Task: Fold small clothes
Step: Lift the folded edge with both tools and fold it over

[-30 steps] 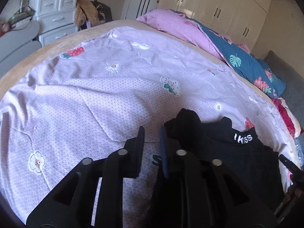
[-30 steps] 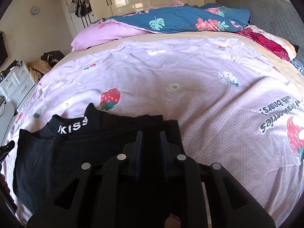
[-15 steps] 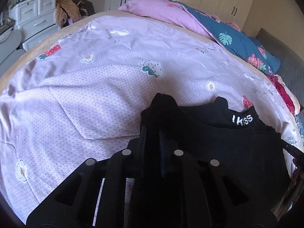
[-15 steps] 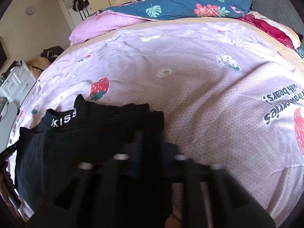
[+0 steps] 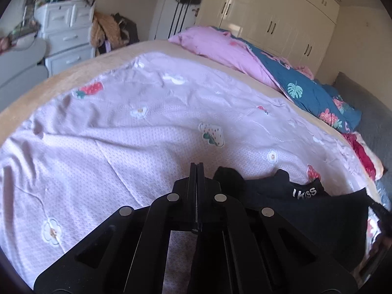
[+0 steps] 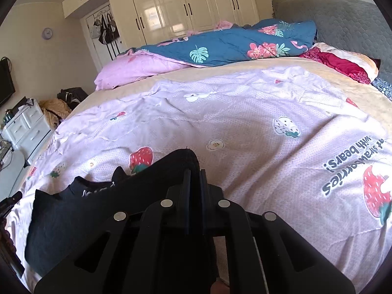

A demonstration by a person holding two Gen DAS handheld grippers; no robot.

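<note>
A black garment (image 5: 306, 210) with white lettering on its collar (image 5: 305, 192) lies on the lilac strawberry-print sheet (image 5: 122, 147). My left gripper (image 5: 196, 165) is shut, and I see only sheet past its tips, with no cloth between them. The garment's humped sleeve (image 5: 229, 175) sits just right of it. In the right wrist view the same garment (image 6: 85, 215) spreads to the left. My right gripper (image 6: 194, 171) is shut on the garment's right edge. That edge is pulled up into a peak (image 6: 182, 158) over the fingers.
A pink quilt (image 5: 220, 49) and a blue floral quilt (image 6: 232, 41) are piled along the far side of the bed. A red blanket (image 6: 343, 66) and a grey headboard (image 6: 343, 24) are at the right. White drawers (image 5: 66, 34) stand beyond the bed's left edge.
Both grippers went from slightly open to shut. The right one now holds the garment's edge raised off the sheet. The left one shifted so that the sleeve hump lies to its right.
</note>
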